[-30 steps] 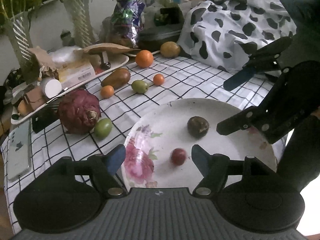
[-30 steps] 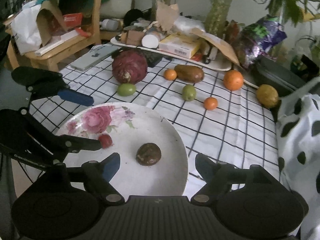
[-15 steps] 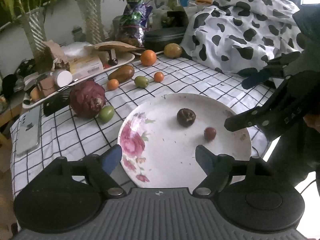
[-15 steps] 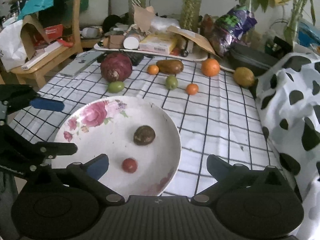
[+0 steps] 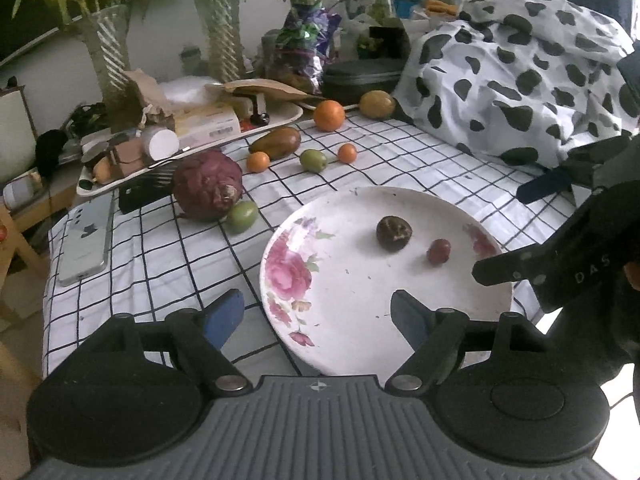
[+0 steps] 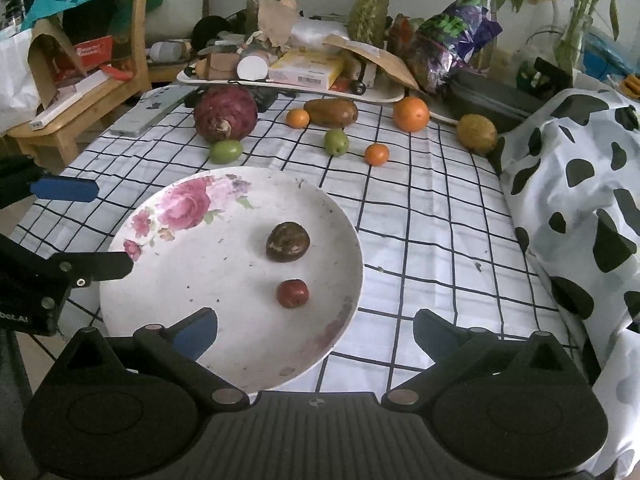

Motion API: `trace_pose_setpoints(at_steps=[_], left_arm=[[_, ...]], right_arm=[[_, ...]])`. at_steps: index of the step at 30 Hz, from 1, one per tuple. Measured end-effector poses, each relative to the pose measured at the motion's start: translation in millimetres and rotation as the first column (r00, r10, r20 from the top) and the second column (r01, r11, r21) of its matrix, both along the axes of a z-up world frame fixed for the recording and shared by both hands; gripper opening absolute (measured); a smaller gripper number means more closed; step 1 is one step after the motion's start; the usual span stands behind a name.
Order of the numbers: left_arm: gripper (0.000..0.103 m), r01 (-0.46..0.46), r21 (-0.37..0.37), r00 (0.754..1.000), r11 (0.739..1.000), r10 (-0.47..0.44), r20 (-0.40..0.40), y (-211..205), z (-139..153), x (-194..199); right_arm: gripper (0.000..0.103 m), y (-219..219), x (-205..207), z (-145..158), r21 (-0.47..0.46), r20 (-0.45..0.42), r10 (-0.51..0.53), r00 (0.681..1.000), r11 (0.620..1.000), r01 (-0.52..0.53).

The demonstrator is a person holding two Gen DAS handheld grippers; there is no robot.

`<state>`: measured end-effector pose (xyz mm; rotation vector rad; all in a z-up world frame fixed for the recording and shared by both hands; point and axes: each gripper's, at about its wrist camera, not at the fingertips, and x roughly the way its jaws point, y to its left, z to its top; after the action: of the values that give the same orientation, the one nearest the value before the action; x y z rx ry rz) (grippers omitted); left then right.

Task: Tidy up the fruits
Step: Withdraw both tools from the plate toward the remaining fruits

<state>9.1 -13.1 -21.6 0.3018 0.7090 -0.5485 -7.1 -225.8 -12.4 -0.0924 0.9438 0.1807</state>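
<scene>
Plate (image 5: 344, 320) with two fruits between two wide, empty grippers.
Left wrist view: the left gripper (image 5: 318, 316) is spread wide over the plate's near rim, holding nothing; a dark fruit (image 5: 394, 233) and a red fruit (image 5: 439, 251) lie on the plate, near each other but apart; cabbage (image 5: 208, 185), green fruit (image 5: 242, 216) and oranges sit farther back on the checked worktop (image 5: 160, 256). Right wrist view: the right gripper (image 6: 316, 330) is also wide and empty, low over the plate's (image 6: 224, 340) edge, with the red fruit (image 6: 293, 293) just ahead and the dark fruit (image 6: 288, 241) beyond; a big orange (image 6: 411, 114) lies at the back.
</scene>
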Motion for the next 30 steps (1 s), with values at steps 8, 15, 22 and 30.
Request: trace_pose_setpoints(at_steps=[8, 15, 22, 30], left_arm=[[0.08, -0.045, -0.018, 0.999, 0.999, 0.045, -0.005, 2.6, 0.3, 5.8], [0.08, -0.069, -0.063, 0.998, 0.996, 0.068, -0.01, 4.7, 2.0, 16.4], [0.08, -0.066, -0.055, 0.998, 0.996, 0.066, 0.006, 0.4, -1.9, 30.9], [0.08, -0.063, -0.049, 0.998, 0.997, 0.063, 0.008, -3.9, -7.5, 54.6]], right_arm=[[0.103, -4.9, 5.5, 2.1, 0.017, 0.021, -0.038, 0.999, 0.999, 0.038], [0.103, -8.7, 13.7, 4.3, 0.022, 0.052, -0.067, 0.996, 0.998, 0.066], [0.103, -14.5, 26.1, 5.8, 0.023, 0.08, -0.096, 0.992, 0.995, 0.095], [0.103, -24.5, 46.0, 1.3, 0.008, 0.082, -0.129, 0.988, 0.992, 0.128]])
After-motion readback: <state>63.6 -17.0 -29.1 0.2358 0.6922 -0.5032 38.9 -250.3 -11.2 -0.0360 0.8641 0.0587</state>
